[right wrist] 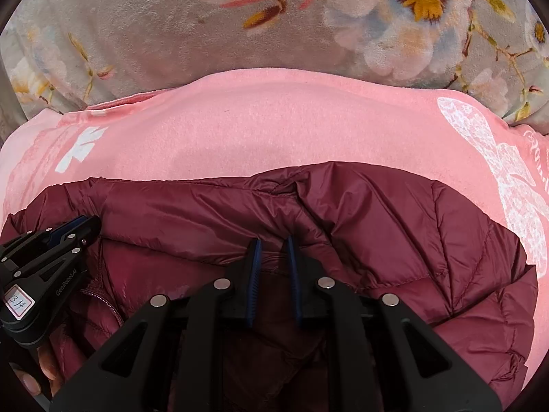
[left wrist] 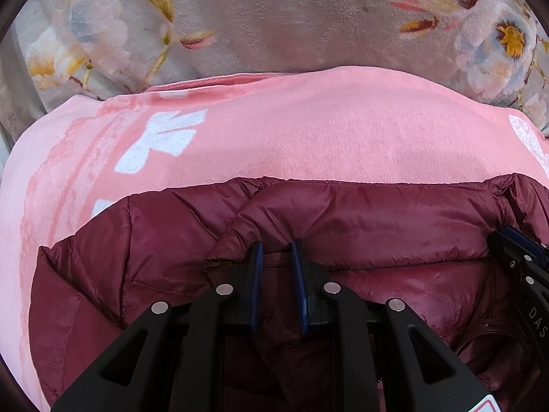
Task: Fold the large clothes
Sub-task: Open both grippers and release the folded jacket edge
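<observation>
A dark red quilted puffer jacket (left wrist: 360, 216) lies on a pink blanket (left wrist: 291, 130); it also shows in the right wrist view (right wrist: 394, 226). My left gripper (left wrist: 277, 250) is shut on a fold of the jacket fabric, which fills the narrow gap between its blue pads. My right gripper (right wrist: 272, 245) is likewise shut on a fold of the jacket. Each gripper shows in the other's view, the right one at the right edge (left wrist: 518, 250) and the left one at the left edge (right wrist: 73, 226). The jacket's zipper (right wrist: 103, 302) lies between them.
The pink blanket (right wrist: 274, 127) has white prints and lies on a grey floral plush cover (left wrist: 274, 20), which also shows in the right wrist view (right wrist: 171, 34). A person's fingers (right wrist: 37, 374) show at the lower left.
</observation>
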Demonstrator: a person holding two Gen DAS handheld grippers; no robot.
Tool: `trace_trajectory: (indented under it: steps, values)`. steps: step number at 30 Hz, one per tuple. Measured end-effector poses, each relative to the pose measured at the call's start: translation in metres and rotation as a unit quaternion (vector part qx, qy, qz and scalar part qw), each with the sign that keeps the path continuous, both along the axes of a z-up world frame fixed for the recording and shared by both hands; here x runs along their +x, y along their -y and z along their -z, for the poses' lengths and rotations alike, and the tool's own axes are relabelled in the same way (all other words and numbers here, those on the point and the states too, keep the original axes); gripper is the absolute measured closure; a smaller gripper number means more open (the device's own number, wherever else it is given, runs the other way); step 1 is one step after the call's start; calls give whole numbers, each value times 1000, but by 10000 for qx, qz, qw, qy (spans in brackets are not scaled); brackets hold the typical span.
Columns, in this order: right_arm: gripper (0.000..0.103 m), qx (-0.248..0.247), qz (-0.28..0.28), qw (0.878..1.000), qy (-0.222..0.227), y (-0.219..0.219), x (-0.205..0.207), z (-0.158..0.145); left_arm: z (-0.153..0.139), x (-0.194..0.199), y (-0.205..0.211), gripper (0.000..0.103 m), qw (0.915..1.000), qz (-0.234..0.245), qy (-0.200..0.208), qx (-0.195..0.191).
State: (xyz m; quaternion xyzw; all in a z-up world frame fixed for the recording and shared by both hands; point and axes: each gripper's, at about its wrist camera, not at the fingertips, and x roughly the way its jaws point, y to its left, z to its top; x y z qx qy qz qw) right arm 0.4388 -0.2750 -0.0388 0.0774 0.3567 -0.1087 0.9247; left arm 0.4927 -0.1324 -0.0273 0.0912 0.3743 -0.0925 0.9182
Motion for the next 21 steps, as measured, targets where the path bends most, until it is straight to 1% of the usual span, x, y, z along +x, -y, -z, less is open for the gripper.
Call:
trace_trajectory:
  steps: [5,8,10,12,14,15,16,17,18,19,20,21]
  values:
    - [88,192,-20,9998,6,4,0,1,1,0,1,85,10000,18,-25,11]
    - [88,551,-52,9984,77,14,0,3,1,3,1,85,10000,26,-77,-32]
    - [88,823,-62,9964,207,21,-5,2,0,4,-1,84,9999,30,-89,-86]
    - [88,922,46,9952,331,27,-18,-3,-2,1,-6,81,9996,68,-142,-230]
    - [88,860,290,9953,333,32,-44,-12,-7,-10,-16,72,9991,107,-239,-326]
    - [84,807,377,9952,402,35,-68,-20,-11,-22,-26,69,9990,110,-284,-338]
    - [71,718,449,9953,473,37,-92,-28,-16,-37,-36,54,9987,153,-306,-371]
    - [57,668,478,9948,601,42,-128,-38,-21,-52,-46,38,9987,171,-304,-373]
    - [51,677,468,9944,668,46,-152,-42,-27,-74,-62,34,9987,221,-230,-406]
    - [44,687,454,9939,729,51,-186,-48,-33,-94,-76,30,9983,305,-147,-465]
    - [39,688,451,9939,735,54,-219,-51,-38,-120,-96,27,9975,477,-89,-514]
    - [36,699,456,9940,701,58,-250,-52,-41,-136,-108,25,9973,534,-82,-501]
